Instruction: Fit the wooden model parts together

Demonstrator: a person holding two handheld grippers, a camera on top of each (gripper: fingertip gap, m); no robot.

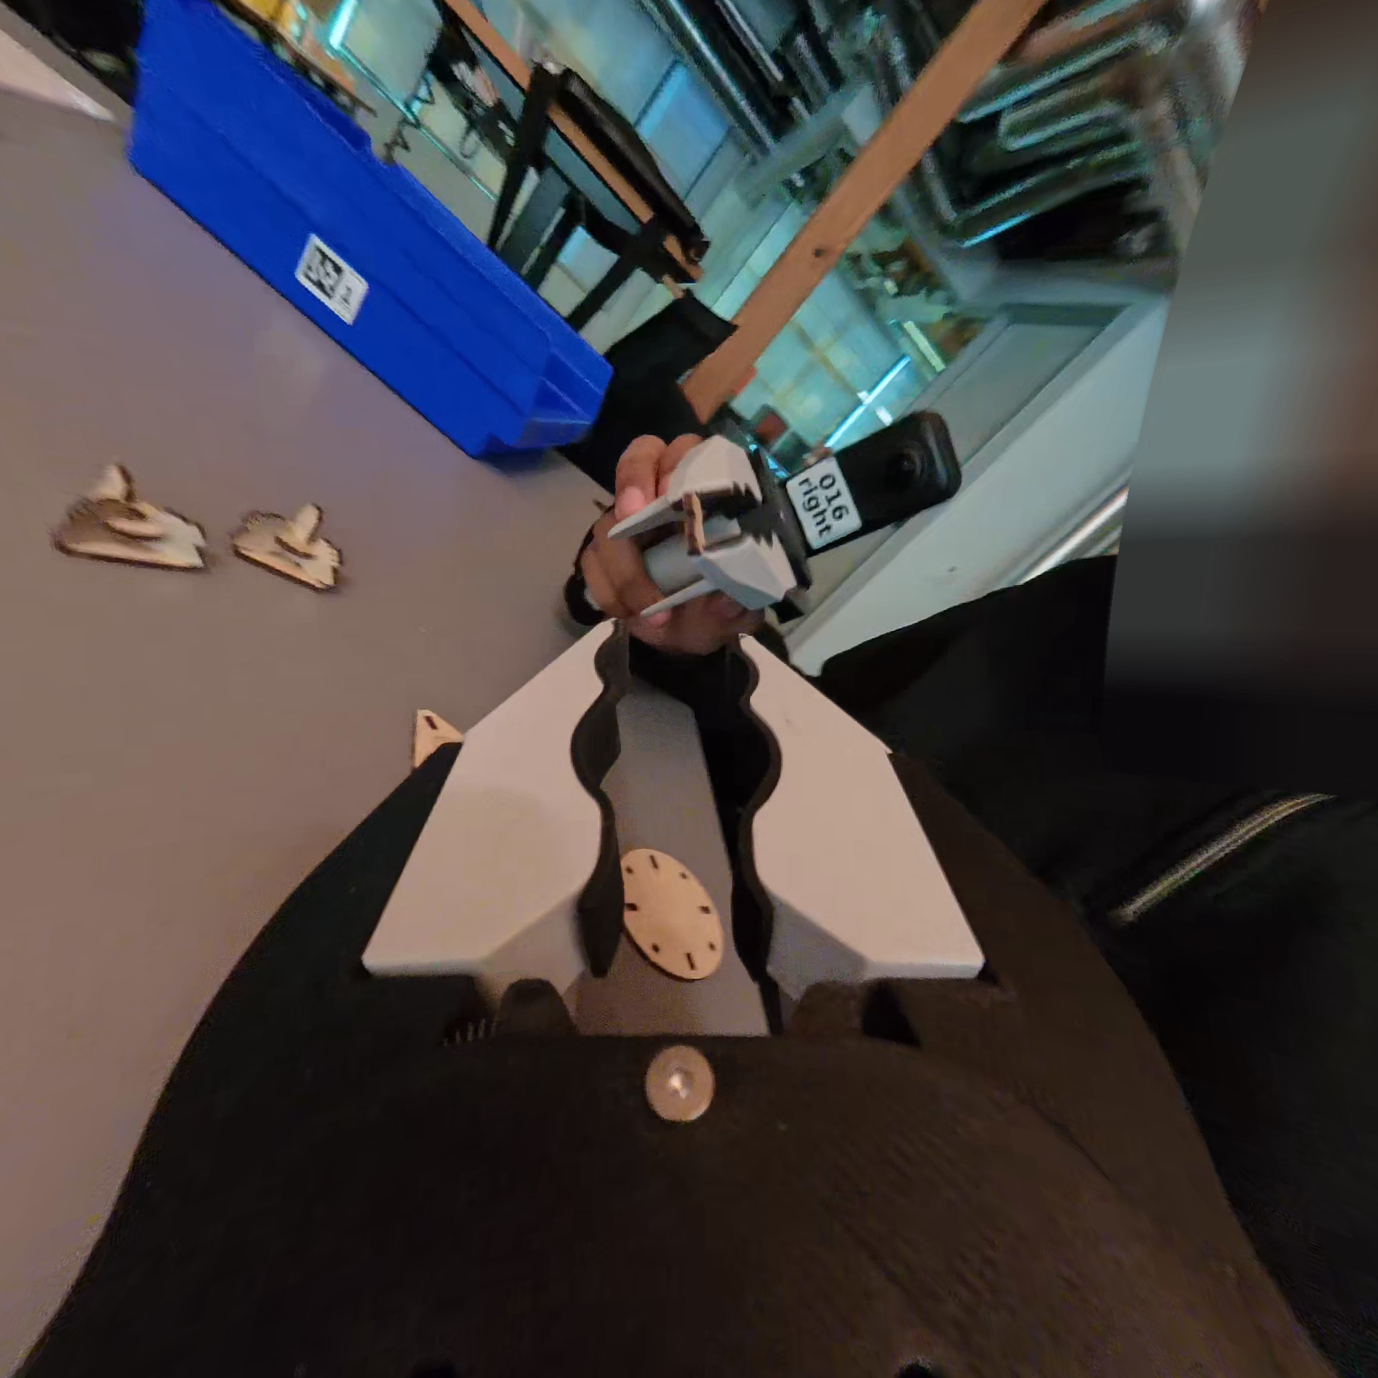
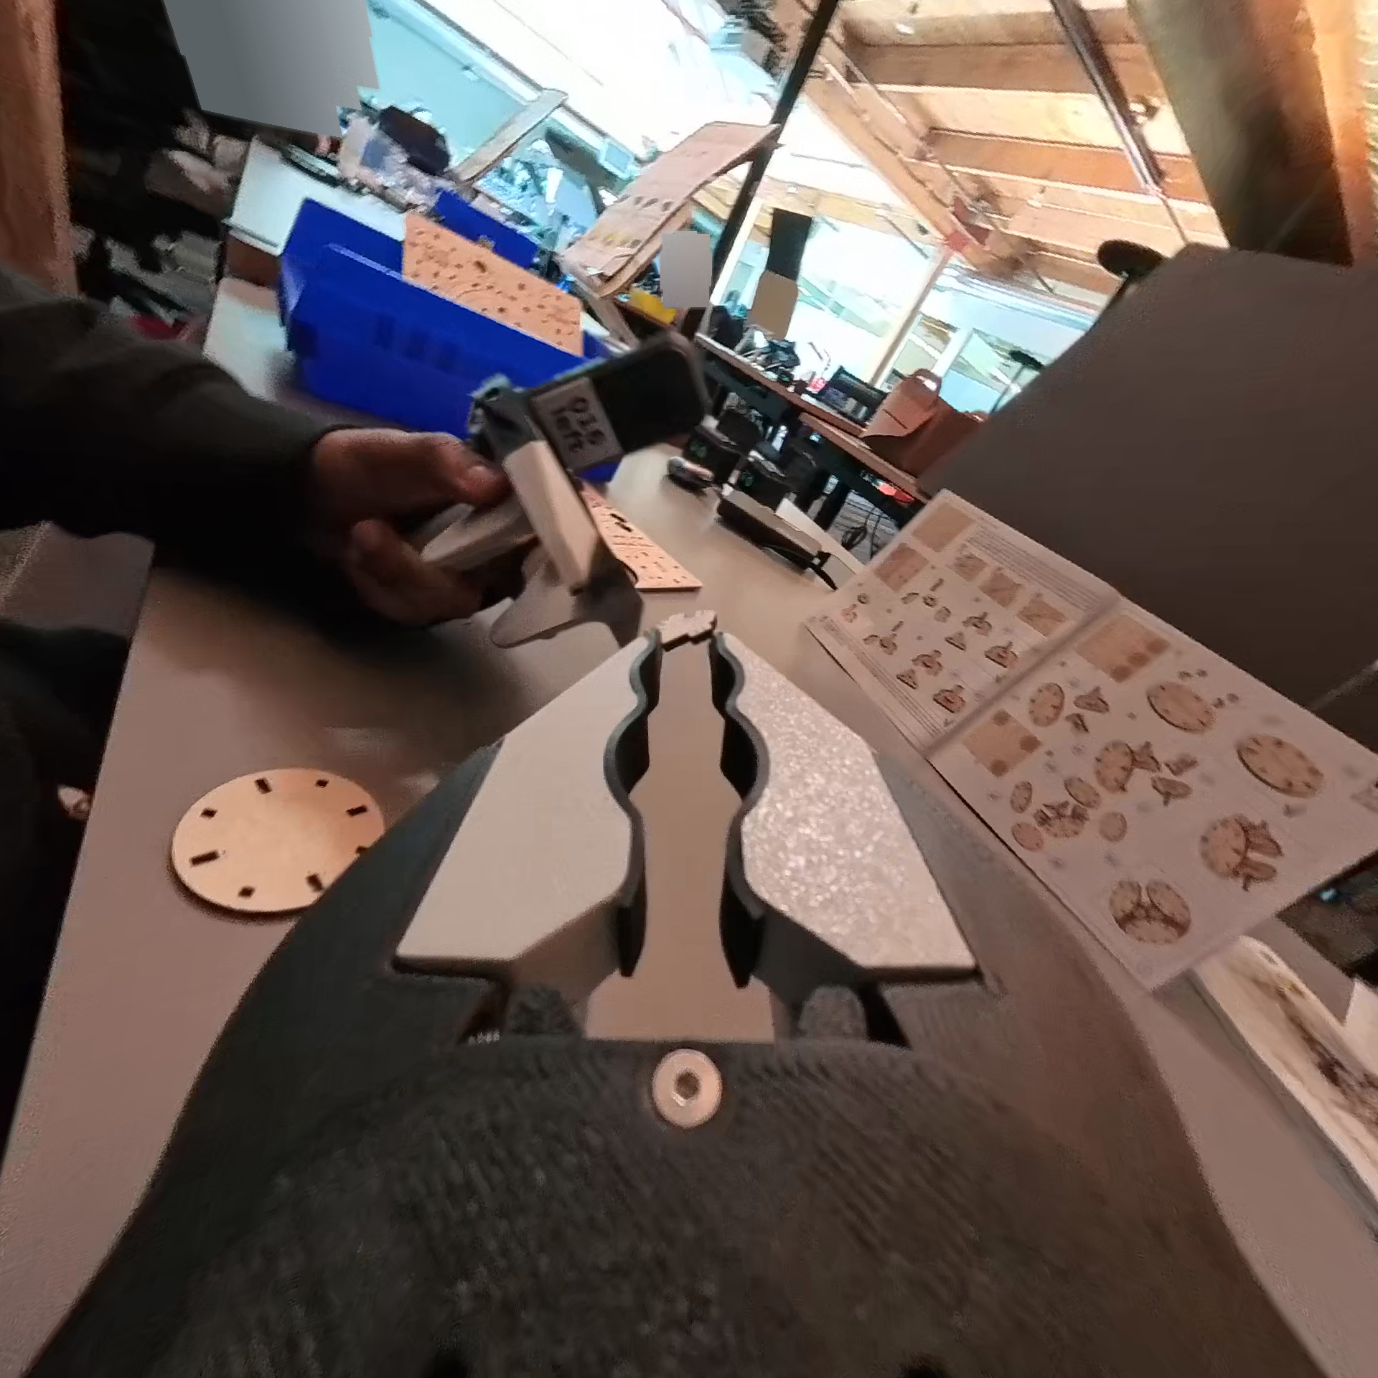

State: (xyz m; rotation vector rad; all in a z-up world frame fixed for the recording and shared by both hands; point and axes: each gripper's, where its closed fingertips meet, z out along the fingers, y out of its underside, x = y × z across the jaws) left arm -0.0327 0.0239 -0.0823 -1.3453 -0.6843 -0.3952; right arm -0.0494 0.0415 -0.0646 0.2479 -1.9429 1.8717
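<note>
One wooden disc (image 2: 277,851) with slots is lying flat on the table (image 2: 224,693). Away from the disc, two small wooden assemblies (image 1: 130,526) (image 1: 289,546) are sitting side by side. One more wooden offcut (image 1: 432,734) is peeking out near the disc, beside the left tongs (image 1: 678,641). The left tongs are standing released, with nothing between their tips; the disc is showing through the gap farther back, on the table beneath. The right tongs (image 2: 684,640) are clenching one small toothed wooden piece (image 2: 690,625) at their very tips, lifted above and beyond the disc. One open instruction sheet (image 2: 1103,753) is lying well right of the disc. One perforated wooden strip (image 2: 641,555) and blue bins (image 2: 388,350) are lying beyond the disc, behind the left tongs.
</note>
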